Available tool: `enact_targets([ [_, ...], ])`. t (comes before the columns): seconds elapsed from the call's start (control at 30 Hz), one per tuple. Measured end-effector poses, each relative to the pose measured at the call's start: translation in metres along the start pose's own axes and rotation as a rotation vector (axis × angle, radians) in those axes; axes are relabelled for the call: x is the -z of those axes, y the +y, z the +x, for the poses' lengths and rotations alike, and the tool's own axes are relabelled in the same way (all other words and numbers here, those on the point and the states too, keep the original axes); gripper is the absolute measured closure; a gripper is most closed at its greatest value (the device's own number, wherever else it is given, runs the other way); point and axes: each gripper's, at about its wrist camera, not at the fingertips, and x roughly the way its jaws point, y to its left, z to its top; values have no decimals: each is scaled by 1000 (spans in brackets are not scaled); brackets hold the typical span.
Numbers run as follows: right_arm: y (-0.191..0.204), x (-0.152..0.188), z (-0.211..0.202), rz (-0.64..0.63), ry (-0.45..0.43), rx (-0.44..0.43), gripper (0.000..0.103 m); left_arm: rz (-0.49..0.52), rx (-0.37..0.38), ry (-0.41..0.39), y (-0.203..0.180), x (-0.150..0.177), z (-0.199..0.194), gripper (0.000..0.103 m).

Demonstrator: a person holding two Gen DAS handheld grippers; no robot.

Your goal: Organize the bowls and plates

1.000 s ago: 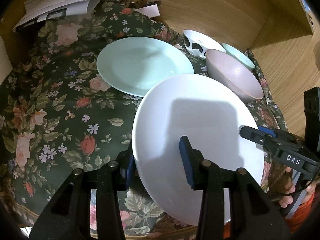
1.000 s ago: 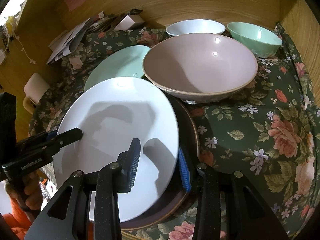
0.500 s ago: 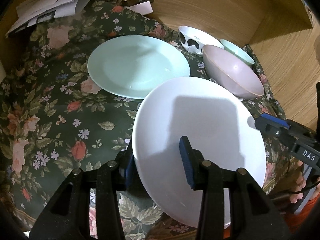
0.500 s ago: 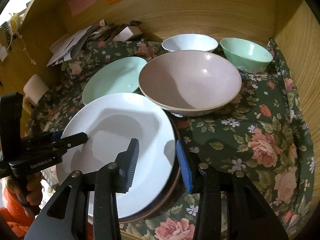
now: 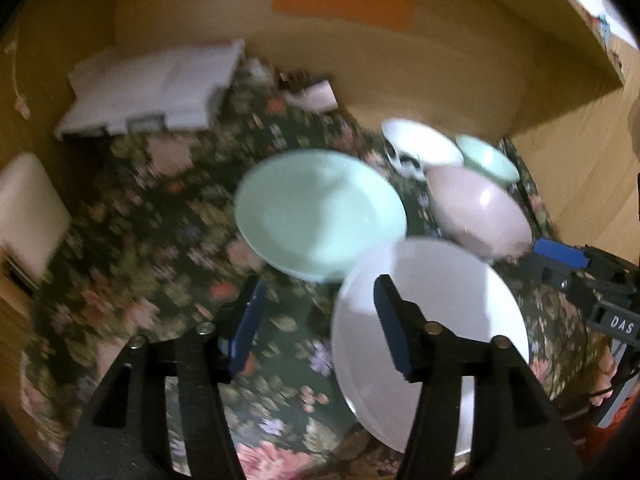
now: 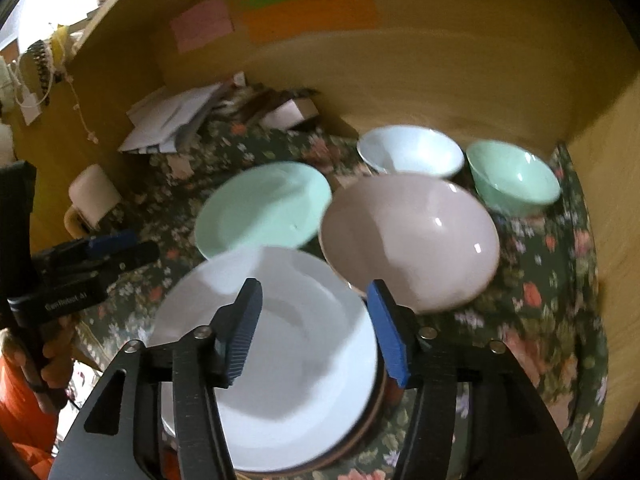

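A white plate [image 6: 288,352] lies on a dark brown plate [image 6: 368,428] at the front of the floral cloth; it also shows in the left wrist view [image 5: 436,320]. A mint plate [image 6: 264,208] [image 5: 320,212] lies behind it. A large pink bowl [image 6: 412,240] [image 5: 480,208], a white bowl [image 6: 408,152] [image 5: 420,148] and a mint bowl [image 6: 512,176] [image 5: 486,158] stand at the back right. My left gripper [image 5: 316,320] is open and empty, above the cloth left of the white plate. My right gripper [image 6: 316,332] is open and empty above the white plate.
Wooden walls [image 6: 440,72] close in the back and right side, with coloured sticky notes [image 6: 312,12] on the back wall. Papers [image 6: 176,116] and a small box [image 6: 288,112] lie at the back left. A white mug [image 6: 92,196] stands at the left.
My left gripper let go of the white plate, opened and drew back to the left. My right gripper also opened and pulled back and up. The white plate now rests on the brown plate.
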Motion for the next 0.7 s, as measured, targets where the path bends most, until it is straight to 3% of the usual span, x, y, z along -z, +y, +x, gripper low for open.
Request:
enact_targets([
  [0.17, 10, -23, 1, -44, -27, -23, 50, 7, -47, -52, 9, -20, -11, 37],
  [0.4, 22, -55, 16, -108, -61, -27, 45, -27, -90, -63, 29, -42, -5, 36],
  [0.7, 12, -86, 70, -102, 20, -20, 45, -64, -119, -8, 56, -59, 29, 35],
])
